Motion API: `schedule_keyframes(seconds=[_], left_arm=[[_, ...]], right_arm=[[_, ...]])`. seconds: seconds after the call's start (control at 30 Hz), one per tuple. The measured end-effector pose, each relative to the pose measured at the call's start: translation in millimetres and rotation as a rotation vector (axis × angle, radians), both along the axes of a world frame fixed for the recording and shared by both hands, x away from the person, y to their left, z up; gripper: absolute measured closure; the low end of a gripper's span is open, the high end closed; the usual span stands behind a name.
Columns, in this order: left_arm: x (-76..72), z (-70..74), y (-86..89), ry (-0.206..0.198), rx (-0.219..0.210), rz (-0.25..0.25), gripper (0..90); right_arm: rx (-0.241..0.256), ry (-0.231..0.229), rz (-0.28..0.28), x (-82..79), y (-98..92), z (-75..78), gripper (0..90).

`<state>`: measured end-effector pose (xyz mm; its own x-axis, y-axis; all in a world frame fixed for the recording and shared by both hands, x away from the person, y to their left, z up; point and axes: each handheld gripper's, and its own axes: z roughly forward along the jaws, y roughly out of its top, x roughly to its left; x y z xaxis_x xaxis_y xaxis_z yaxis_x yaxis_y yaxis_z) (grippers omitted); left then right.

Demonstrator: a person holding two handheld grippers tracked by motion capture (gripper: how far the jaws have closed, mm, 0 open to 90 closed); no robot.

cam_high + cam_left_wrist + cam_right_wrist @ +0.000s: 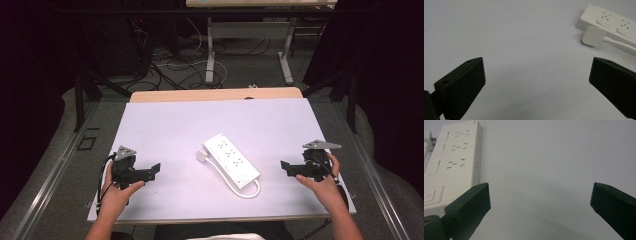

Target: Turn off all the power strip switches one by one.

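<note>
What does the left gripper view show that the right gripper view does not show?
The left gripper view shows the white square plug lying beside the power strip, with its cable. The right gripper view shows the strip's power button and three switches beside the sockets. Both show the white table and open black jaws.

Power strip mid-table, plug touching its left side, left hand-held gripper left, right hand-held gripper right

Both forearms come in low over the table edge — the left gripper and the right gripper point inward at each other, well apart, jaws spread wide, each hand wrapped round its grip.
</note>
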<state>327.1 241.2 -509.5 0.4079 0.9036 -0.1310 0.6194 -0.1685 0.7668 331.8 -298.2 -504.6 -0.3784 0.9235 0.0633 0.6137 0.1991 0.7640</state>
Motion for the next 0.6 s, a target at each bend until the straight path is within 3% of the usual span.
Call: schedule_keyframes(seconds=[0.17,0.23,0.5,0.6], left_arm=[[-1.7,2.7,-1.2,-0.005,0.003,-0.002,0.5],[-2.6,2.9,-1.7,-0.009,0.004,-0.001,0.5],[-5.2,5.4,-2.9,-0.01,0.019,-0.006,0.5],[-5.6,5.7,-3.3,-0.009,0.026,-0.007,0.5]], right_arm=[[-0.007,0.027,0.021,-0.1,8.3,-0.9,8.5],[-0.028,0.011,0.044,-0.7,15.1,1.7,10.5],[-0.021,-0.026,0.082,-1.6,32.8,8.4,17.8],[-0.012,-0.028,0.107,-2.1,43.1,10.4,25.3]])
